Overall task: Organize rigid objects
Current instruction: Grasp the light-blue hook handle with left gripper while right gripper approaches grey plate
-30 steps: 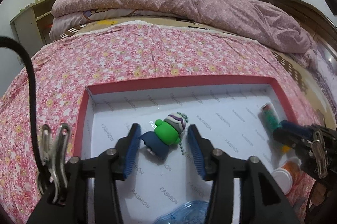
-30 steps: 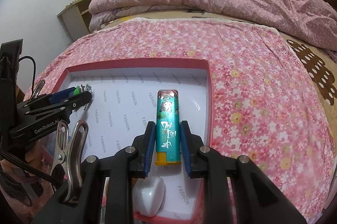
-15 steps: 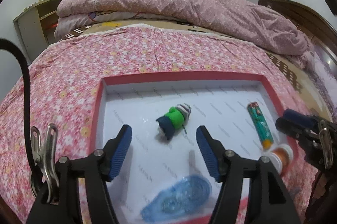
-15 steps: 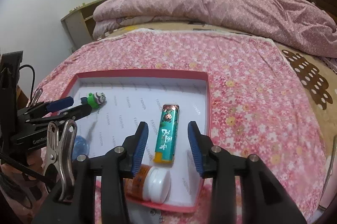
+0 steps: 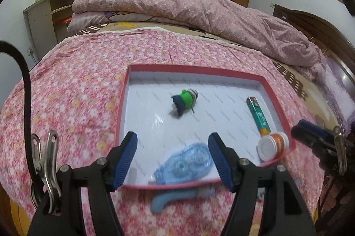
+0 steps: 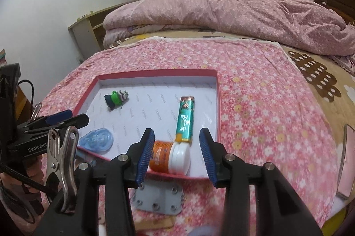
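Observation:
A shallow red-rimmed white tray [image 5: 195, 68] [image 6: 218, 89] lies on the pink floral bedspread. In it lie a green toy figure [image 5: 185, 99] [image 6: 117, 98], a teal lighter [image 5: 258, 115] [image 6: 185, 119], an orange bottle with a white cap [image 5: 274, 145] [image 6: 170, 156] and a clear blue tape dispenser [image 5: 185, 166] [image 6: 97, 139]. My left gripper [image 5: 173, 158] is open and empty above the tray's near edge, over the dispenser. My right gripper [image 6: 176, 154] is open and empty, its fingers either side of the bottle but raised above it.
A grey-blue object [image 5: 173, 199] lies on the bedspread just in front of the tray. A grey plate with screws [image 6: 158, 198] lies under my right gripper. A folded pink quilt [image 5: 188, 7] is heaped at the far side of the bed.
Both grippers opened, let go of the green toy and the lighter, and pulled back and up from the tray. The toy and lighter now lie free in the tray.

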The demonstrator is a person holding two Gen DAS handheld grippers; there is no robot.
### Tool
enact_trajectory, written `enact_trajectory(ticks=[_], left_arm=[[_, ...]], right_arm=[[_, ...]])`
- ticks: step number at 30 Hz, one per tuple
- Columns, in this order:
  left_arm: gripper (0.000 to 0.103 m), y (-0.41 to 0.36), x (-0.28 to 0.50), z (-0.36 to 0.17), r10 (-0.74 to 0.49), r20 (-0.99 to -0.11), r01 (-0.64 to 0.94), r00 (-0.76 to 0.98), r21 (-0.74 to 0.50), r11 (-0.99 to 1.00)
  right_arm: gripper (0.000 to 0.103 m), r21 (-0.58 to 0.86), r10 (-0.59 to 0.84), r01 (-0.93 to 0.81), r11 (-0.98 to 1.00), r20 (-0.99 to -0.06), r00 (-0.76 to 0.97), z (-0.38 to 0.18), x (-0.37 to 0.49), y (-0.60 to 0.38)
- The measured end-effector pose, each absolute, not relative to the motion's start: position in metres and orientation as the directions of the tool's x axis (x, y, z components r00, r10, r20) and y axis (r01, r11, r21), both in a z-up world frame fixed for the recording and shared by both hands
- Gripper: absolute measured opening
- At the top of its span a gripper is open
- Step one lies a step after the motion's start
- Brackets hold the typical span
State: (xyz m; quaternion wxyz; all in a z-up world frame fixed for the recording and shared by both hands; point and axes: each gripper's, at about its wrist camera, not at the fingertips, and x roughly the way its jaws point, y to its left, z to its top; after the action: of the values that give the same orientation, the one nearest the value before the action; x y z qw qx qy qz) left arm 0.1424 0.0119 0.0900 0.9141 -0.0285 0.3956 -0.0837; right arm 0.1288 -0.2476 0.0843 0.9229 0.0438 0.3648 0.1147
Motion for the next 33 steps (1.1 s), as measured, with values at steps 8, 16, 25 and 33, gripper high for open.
enact_trajectory(ticks=[8, 16, 25, 33], left_arm=[[0.07, 0.018, 0.11, 0.09, -0.187, -0.717, 0.123, 0.672, -0.142, 0.982], [0.071, 0.021, 0.088, 0.079, -0.191, -0.727, 0.118, 0.66, -0.151, 0.982], [0.071, 0.015, 0.084, 0.057, -0.187, -0.756, 0.106, 0.628, -0.155, 0.982], [0.071, 0.004, 0.094, 0.044, -0.195, -0.757, 0.101, 0.624, -0.169, 0.98]], right_arm=[[0.044, 0.157, 0.247, -0.19, 0.969, -0.651, 0.718, 0.085, 0.094, -0.241], [0.046, 0.155, 0.244, -0.189, 0.97, -0.655, 0.715, 0.078, 0.07, -0.237], [0.046, 0.165, 0.243, -0.179, 0.97, -0.68, 0.692, 0.058, 0.06, -0.236], [0.054, 0.177, 0.231, -0.15, 0.973, -0.708, 0.667, 0.041, 0.063, -0.24]])
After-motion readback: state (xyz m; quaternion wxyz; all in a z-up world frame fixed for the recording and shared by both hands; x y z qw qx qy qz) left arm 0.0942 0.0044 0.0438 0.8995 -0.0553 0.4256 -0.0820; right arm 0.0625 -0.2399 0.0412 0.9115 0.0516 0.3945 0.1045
